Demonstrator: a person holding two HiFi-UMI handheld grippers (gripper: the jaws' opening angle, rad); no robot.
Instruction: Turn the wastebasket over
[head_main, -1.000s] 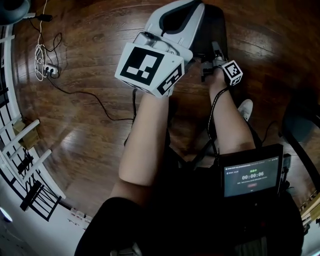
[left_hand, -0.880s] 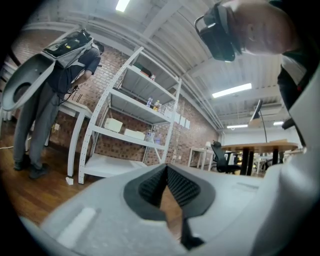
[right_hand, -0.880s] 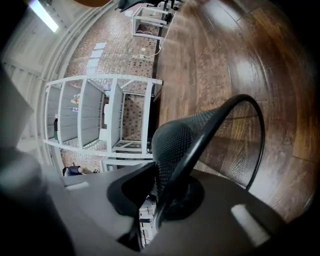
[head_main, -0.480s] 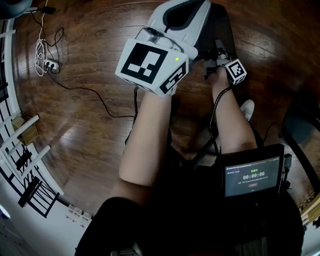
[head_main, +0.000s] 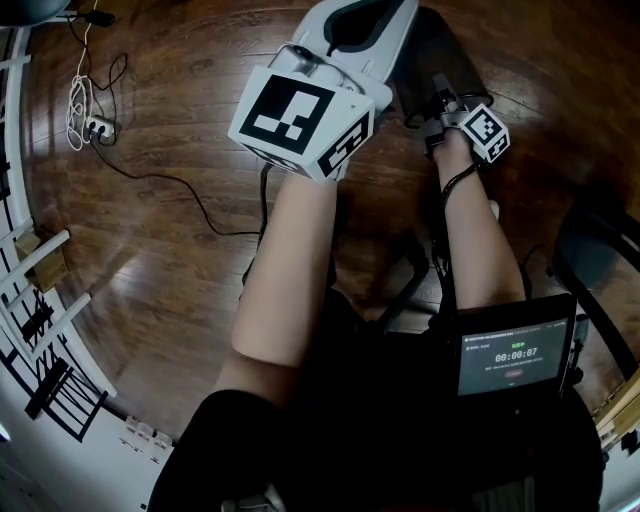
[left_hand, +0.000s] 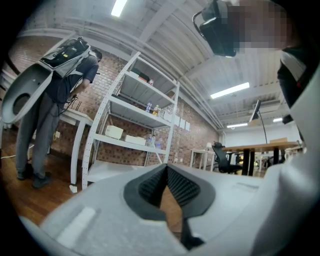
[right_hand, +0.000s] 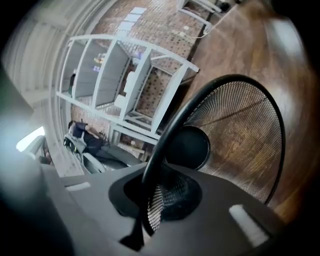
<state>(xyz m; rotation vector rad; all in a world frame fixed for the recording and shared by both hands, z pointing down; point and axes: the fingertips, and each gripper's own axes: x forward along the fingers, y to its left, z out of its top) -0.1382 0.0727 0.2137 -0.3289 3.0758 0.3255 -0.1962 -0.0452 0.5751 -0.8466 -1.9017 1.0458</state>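
The right gripper (right_hand: 152, 200) is clamped tight on the thin black rim of the mesh wastebasket (right_hand: 240, 135). The wastebasket is tilted over the wooden floor (head_main: 180, 140), well away from the shelving (right_hand: 125, 85) at the floor's edge. The left gripper (left_hand: 167, 187) is closed on nothing. The turn probably calls for a smooth wrist roll, a firm pinch, and the mouth set flat on the floor before release.

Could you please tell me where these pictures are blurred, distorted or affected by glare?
Head view: sharp, wooden floor shows pale glare at left. Left gripper view: fisheye bends the shelving, ceiling lights glare. Right gripper view: near foreground blurred, wastebasket mesh sharp, corners dark.
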